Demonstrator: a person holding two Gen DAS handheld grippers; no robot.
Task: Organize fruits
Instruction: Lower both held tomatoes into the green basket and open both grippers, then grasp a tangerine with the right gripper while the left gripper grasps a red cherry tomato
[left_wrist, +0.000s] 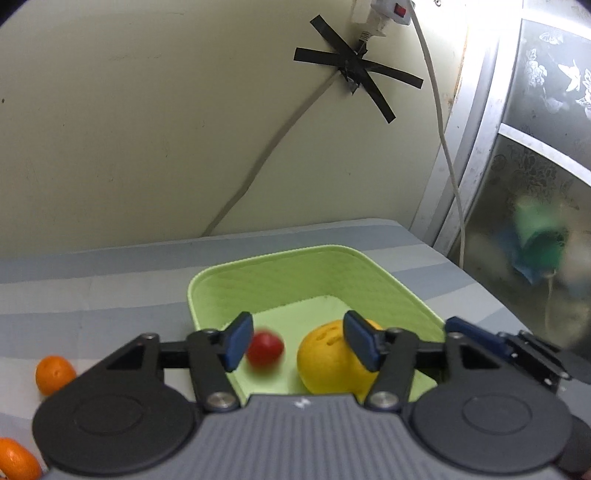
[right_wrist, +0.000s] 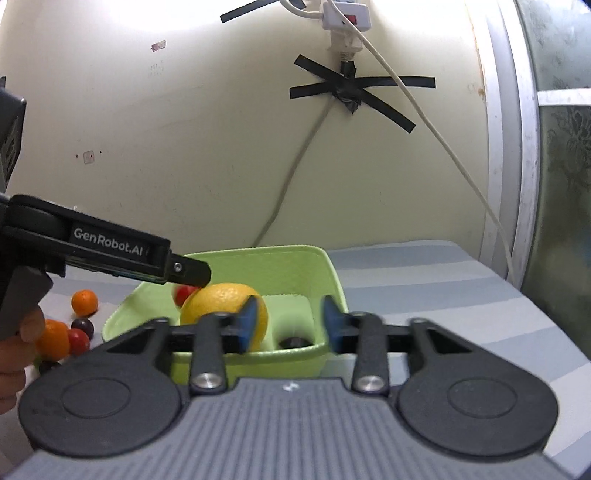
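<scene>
Fruit is being gathered into the green basket (left_wrist: 280, 273), which stands on the striped tabletop (left_wrist: 92, 291).

Proceeding left to right in the left wrist view, we note two oranges: one (left_wrist: 54, 373) on the tabletop beside the claw body, another (left_wrist: 16, 459) at the lower edge. Both lie outside the basket, so we judge the sorting unfinished.

The left claw (left_wrist: 295, 341) hangs over the near rim of the basket with its blue pads spread wide and nothing between them. Just off its left pad (left_wrist: 238, 341) a small red fruit (left_wrist: 265, 349) appears blurred inside the basket; we read this as a fruit just let go and in motion, though the blur alone cannot confirm it. The claw is held above the interior so that a dropped fruit lands within the walls.

Further right, a large yellow fruit (left_wrist: 332, 360) rests on the basket floor, partly behind the right pad.

In the right wrist view, loose fruit on the left includes an orange (right_wrist: 84, 302), a second orange (right_wrist: 54, 338), a red fruit (right_wrist: 78, 341) and a dark fruit (right_wrist: 83, 325). The right claw (right_wrist: 290, 323) is also released and empty, poised at the basket's near wall. A dark round object (right_wrist: 293, 343) lies on the floor; we cannot identify it.
</scene>
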